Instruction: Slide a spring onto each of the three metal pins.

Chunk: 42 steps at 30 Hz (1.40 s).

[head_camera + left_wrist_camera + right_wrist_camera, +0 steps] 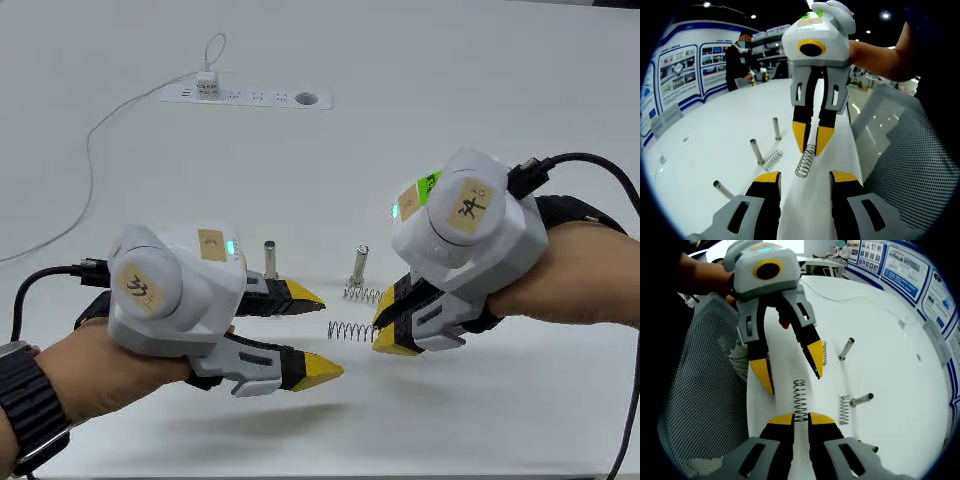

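Two metal pins stand upright on the white table. My right gripper is shut on one end of a spring, held level just above the table. My left gripper faces it, open, with the spring's free end just ahead of its jaws. A second spring lies against the base of the middle pin. A third spring lies near another pin. The third pin leans out at the left.
A white power strip with a plugged charger and a cable lies at the back of the table. A mesh chair stands beside the table edge. A person stands far behind.
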Each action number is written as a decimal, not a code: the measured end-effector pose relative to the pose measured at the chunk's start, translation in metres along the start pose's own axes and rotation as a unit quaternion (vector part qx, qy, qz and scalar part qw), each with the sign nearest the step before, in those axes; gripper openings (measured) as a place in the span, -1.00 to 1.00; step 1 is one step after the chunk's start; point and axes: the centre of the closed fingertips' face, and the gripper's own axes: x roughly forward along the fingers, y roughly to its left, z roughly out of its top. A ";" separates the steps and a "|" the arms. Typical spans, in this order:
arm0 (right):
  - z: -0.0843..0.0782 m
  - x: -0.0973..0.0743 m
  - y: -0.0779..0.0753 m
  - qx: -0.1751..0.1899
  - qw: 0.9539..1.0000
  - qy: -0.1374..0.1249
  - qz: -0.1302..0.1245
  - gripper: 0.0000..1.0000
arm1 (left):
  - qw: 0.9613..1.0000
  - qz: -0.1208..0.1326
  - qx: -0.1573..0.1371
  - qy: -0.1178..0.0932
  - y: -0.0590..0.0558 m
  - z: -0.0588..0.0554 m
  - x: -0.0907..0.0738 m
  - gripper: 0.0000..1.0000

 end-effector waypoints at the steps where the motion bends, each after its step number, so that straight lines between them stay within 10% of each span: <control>1: 0.001 0.000 0.001 -0.003 1.000 0.000 0.001 -0.77 | 1.000 -0.001 0.002 0.000 0.000 0.000 0.000 -0.24; 15: 0.007 0.001 0.013 -0.046 0.999 0.007 0.013 -0.77 | 0.999 -0.019 0.029 0.000 -0.012 0.003 0.004 -0.74; 42: 0.001 0.005 0.015 -0.022 1.000 -0.005 0.019 -0.76 | 0.998 -0.030 0.055 -0.004 -0.019 0.009 0.005 -0.79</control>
